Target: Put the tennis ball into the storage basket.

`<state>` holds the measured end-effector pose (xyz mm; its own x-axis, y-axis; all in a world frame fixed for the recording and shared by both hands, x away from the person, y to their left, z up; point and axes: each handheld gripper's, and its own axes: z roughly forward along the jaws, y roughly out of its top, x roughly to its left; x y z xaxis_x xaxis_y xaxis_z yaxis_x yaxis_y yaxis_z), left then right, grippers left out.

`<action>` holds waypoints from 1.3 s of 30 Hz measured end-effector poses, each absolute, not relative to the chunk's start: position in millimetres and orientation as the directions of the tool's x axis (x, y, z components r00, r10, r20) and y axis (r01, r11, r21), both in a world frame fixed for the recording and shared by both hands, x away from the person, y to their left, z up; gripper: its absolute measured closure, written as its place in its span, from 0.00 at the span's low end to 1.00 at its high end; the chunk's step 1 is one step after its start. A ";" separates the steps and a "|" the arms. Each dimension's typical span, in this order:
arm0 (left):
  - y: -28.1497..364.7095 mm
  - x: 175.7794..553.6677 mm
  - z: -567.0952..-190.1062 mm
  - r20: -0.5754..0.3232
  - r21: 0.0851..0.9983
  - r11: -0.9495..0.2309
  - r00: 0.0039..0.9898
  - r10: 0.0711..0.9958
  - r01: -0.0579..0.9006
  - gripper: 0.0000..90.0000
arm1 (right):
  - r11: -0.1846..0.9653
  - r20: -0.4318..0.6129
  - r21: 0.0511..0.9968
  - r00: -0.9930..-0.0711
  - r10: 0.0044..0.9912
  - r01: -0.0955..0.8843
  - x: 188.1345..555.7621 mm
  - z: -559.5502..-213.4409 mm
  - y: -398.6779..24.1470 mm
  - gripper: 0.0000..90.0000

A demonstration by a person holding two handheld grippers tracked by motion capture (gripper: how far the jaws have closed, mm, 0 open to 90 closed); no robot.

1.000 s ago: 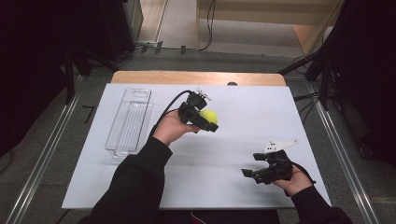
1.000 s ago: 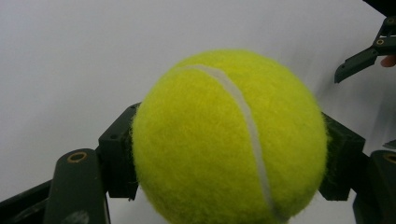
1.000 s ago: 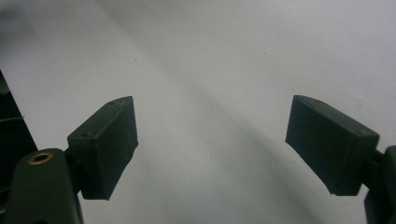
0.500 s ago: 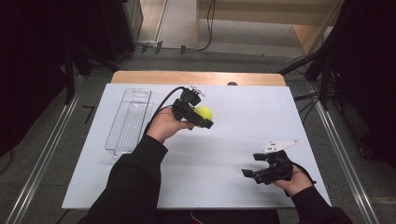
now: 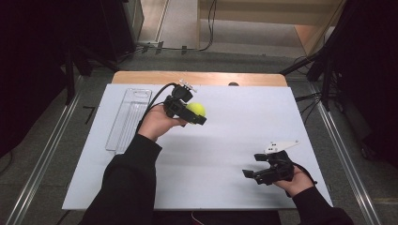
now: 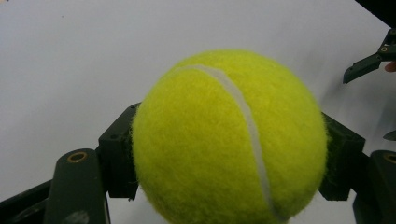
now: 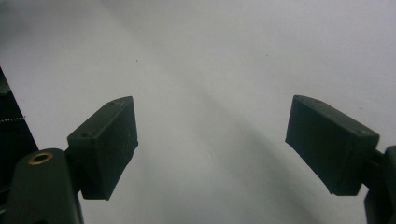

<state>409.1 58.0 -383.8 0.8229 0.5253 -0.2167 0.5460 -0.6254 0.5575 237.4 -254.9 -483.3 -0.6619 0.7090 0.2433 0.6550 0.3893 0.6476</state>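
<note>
Setting: lab-style recording station. White work board (image 5: 225, 154) laid over a wooden table (image 5: 197, 78), flanked by metal floor rails (image 5: 42, 164). Dark curtained surrounds, black stands and loose cables (image 5: 206, 28) on a grey floor.

The tray (image 5: 127, 120) lies along the table's (image 5: 244, 122) left edge — the ball (image 5: 196, 109) sits right of it, the right gripper (image 5: 253, 175) near the front-right corner.

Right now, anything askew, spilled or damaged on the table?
Nothing stands out. The tennis ball sits squarely in the left gripper, felt intact. The clear tray lies flat at the table's left edge. The right gripper is open, nothing between its jaws.
</note>
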 end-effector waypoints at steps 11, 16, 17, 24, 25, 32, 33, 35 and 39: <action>76.1 412.1 -380.9 -0.219 0.552 -0.607 0.803 0.555 0.571 0.30 | 0.394 0.245 0.647 -0.667 0.703 0.652 239.4 -482.9 -252.9 0.16; 83.5 412.3 -378.9 -0.213 0.555 -0.599 0.794 0.569 0.578 0.30 | 0.399 0.241 0.650 -0.673 0.699 0.647 240.5 -482.9 -251.7 0.16; 84.5 412.0 -378.9 -0.215 0.556 -0.592 0.788 0.576 0.584 0.30 | 0.399 0.244 0.648 -0.673 0.698 0.649 240.6 -482.8 -251.3 0.16; 93.5 411.8 -377.3 -0.208 0.554 -0.586 0.780 0.591 0.592 0.30 | 0.405 0.243 0.648 -0.679 0.693 0.645 242.1 -482.7 -248.8 0.16; 94.5 411.8 -377.2 -0.206 0.555 -0.584 0.778 0.593 0.593 0.30 | 0.407 0.243 0.648 -0.680 0.691 0.644 242.4 -482.6 -248.5 0.16; 102.0 411.4 -376.6 -0.195 0.550 -0.579 0.766 0.612 0.603 0.30 | 0.412 0.242 0.648 -0.687 0.685 0.640 244.1 -482.5 -246.1 0.16; 103.3 411.4 -376.3 -0.190 0.548 -0.579 0.764 0.616 0.604 0.30 | 0.415 0.240 0.650 -0.690 0.683 0.637 244.6 -482.5 -246.0 0.16; 106.0 411.4 -375.9 -0.190 0.549 -0.573 0.759 0.623 0.608 0.30 | 0.415 0.242 0.648 -0.689 0.683 0.639 244.8 -482.3 -245.4 0.16; 111.7 411.6 -375.0 -0.193 0.552 -0.563 0.751 0.632 0.615 0.30 | 0.419 0.238 0.650 -0.693 0.680 0.634 245.8 -482.5 -244.4 0.16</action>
<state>411.6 111.7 -375.0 0.7508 0.6316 -0.1934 0.6154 -0.5625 0.5521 245.8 -244.4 -482.5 -0.6934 0.6800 0.2384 0.6344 0.4191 0.6495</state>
